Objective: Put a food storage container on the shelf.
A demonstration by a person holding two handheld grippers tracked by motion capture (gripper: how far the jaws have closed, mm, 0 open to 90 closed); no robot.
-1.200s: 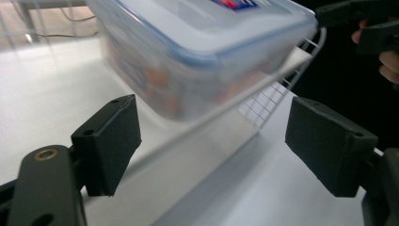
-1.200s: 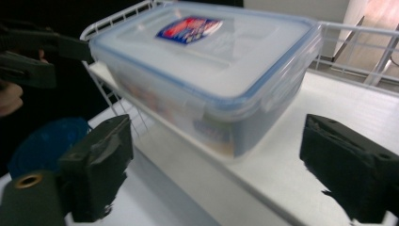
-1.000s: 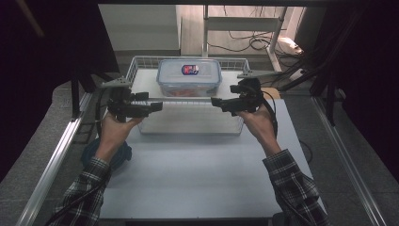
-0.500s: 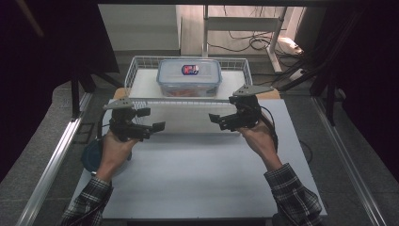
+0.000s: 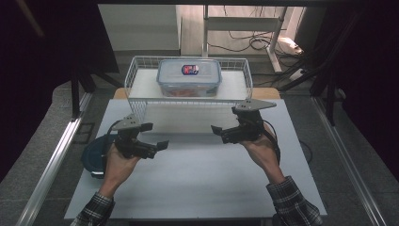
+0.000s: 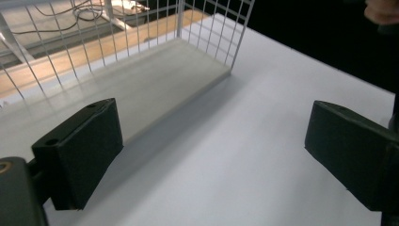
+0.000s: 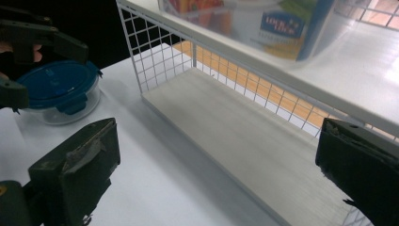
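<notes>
The person stands at the near edge of the white tabletop (image 5: 197,188), forearms in plaid sleeves, a claw in each hand. The left claw (image 5: 157,136) hovers low over the left part of the tabletop, its jaws spread wide with nothing between them; in the left gripper view the two black jaws stand far apart over bare white surface. The right claw (image 5: 217,131) is held a little higher and farther forward, pointing inward toward the other one, and its jaws are likewise wide apart and empty, as the right gripper view shows plainly.

Just ahead of both claws sits a white wire basket rack (image 5: 141,75), open at the front, with a pale board (image 7: 235,136) as its lower floor and a shelf above. On that shelf rests a clear lidded storage box (image 5: 189,77) with a small label on its lid; through its wall I can make out something orange and red, possibly food, though the view is too blurred to say. The box is well apart from both claws, up on the shelf at the rack's middle.

At the left edge of the tabletop, just beside the person's left hand (image 5: 117,162), stands a round container with a blue lid (image 5: 94,155), partly hidden behind the wrist. In the right gripper view it sits near the rack's left corner.
</notes>
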